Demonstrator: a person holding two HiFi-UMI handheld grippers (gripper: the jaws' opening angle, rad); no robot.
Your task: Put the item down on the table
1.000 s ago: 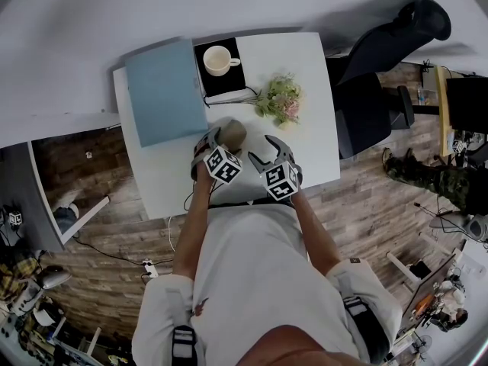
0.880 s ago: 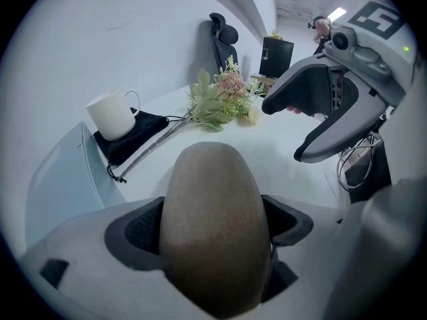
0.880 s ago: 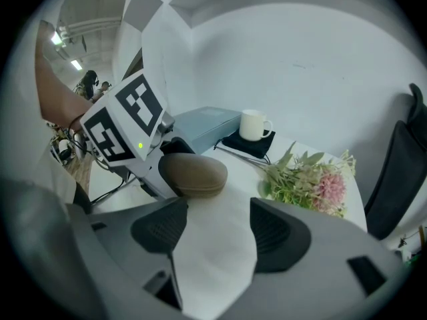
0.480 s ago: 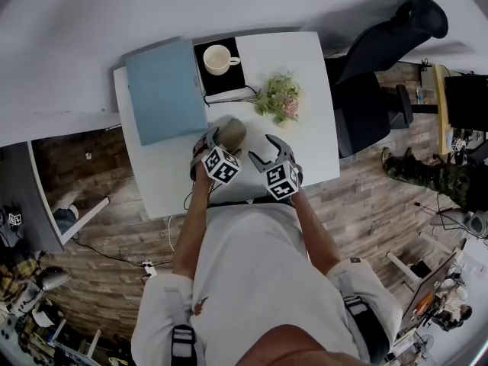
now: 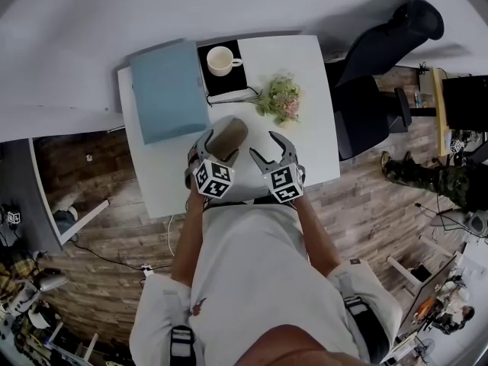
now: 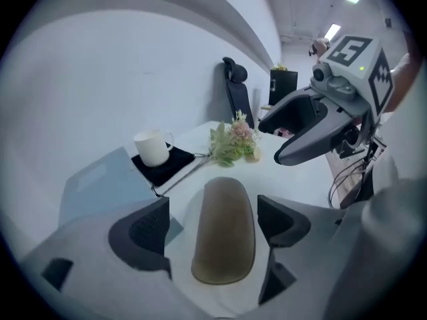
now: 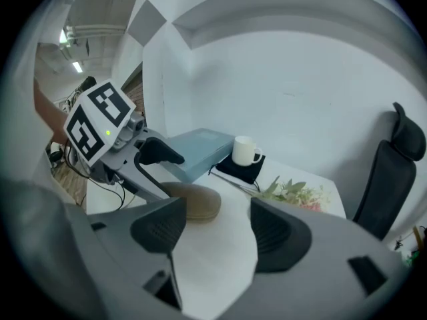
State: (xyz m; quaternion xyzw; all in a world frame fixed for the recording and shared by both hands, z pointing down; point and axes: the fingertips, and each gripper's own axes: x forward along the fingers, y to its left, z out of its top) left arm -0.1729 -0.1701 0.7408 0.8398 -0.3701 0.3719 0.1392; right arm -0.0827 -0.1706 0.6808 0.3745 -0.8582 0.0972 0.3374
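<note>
Left gripper (image 6: 213, 209) stands spread, the brown case (image 6: 223, 245) loose between its jaws — right gripper (image 7: 217, 213), empty, has just been opening wider.

Left claw (image 5: 221, 145) and right claw (image 5: 265, 147), held side by side ahead of the torso (image 5: 252, 265) on bent forearms (image 5: 191, 235), both angled forward and down. Left claw: jaws apart, pads pressing on nothing. Right claw: jaws narrowly apart, just been opening, empty.

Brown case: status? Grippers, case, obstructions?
Left gripper open over brown case, pads off it. Right gripper just opening, nothing between jaws. It lies on table, nothing in the way.
</note>
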